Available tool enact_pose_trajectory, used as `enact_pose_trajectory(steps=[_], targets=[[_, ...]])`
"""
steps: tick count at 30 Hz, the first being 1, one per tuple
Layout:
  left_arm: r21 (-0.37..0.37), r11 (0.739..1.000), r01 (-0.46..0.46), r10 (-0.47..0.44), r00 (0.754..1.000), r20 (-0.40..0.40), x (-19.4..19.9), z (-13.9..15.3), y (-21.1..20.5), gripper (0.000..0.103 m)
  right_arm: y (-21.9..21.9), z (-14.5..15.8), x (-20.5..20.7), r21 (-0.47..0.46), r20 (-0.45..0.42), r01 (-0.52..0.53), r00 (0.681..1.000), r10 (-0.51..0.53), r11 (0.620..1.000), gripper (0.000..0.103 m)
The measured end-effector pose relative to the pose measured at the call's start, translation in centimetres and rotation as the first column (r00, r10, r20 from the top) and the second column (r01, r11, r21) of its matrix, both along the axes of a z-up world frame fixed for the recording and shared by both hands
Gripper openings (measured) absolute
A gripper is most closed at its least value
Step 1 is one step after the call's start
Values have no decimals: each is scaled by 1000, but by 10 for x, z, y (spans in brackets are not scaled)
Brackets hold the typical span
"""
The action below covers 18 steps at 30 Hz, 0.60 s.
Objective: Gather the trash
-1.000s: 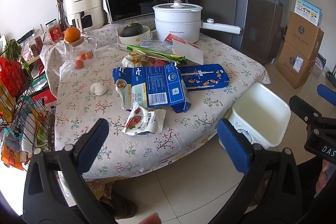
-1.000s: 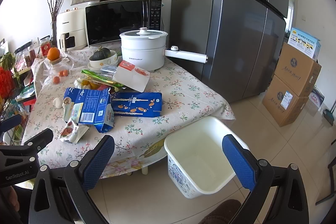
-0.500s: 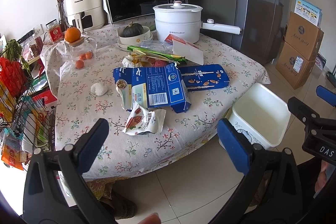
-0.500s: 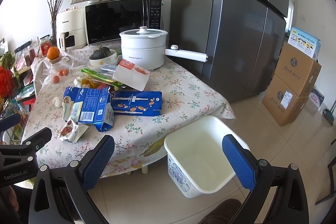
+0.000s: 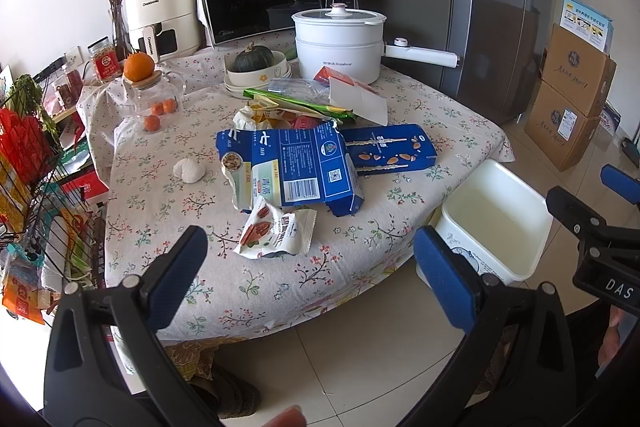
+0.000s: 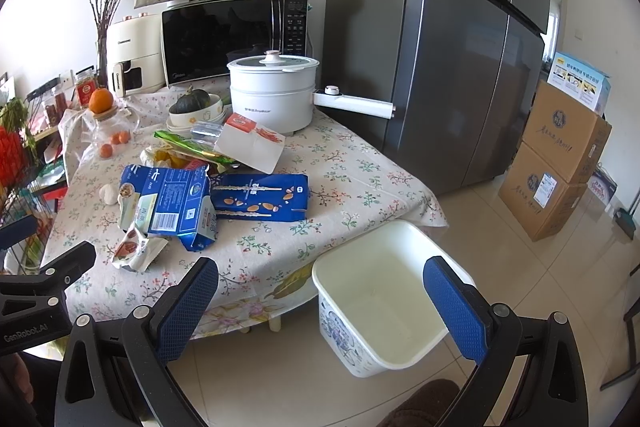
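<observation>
Left wrist view: left gripper (image 5: 308,261) spread wide, holding nothing, short of the floral-cloth table (image 5: 256,279). Right gripper (image 6: 320,293) likewise agape and empty. Torn white snack wrapper (image 5: 276,231) lies at twelve o'clock, white plastic bin (image 5: 496,227) at two. Nothing has shifted since before.

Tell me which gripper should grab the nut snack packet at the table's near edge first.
Left, probably. The left gripper is open and the nut snack packet lies almost straight ahead between its fingers. The right gripper, also open, faces the white bin, with the packet off to its left.
</observation>
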State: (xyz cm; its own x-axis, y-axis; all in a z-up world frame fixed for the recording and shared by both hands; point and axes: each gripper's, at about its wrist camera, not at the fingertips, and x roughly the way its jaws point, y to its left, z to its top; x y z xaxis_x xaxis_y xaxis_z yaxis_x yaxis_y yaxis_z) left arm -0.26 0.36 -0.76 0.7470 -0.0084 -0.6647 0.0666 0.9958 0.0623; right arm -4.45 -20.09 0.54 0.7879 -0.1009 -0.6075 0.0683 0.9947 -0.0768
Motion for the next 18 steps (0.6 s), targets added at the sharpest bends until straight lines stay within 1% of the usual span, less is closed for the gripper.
enact_pose_trajectory(steps=[18], targets=[[1,1000,-3,3,1000,-5,-1,-2,0,102,0,0,0,-3,-4,4,1000,-4,1000,103]])
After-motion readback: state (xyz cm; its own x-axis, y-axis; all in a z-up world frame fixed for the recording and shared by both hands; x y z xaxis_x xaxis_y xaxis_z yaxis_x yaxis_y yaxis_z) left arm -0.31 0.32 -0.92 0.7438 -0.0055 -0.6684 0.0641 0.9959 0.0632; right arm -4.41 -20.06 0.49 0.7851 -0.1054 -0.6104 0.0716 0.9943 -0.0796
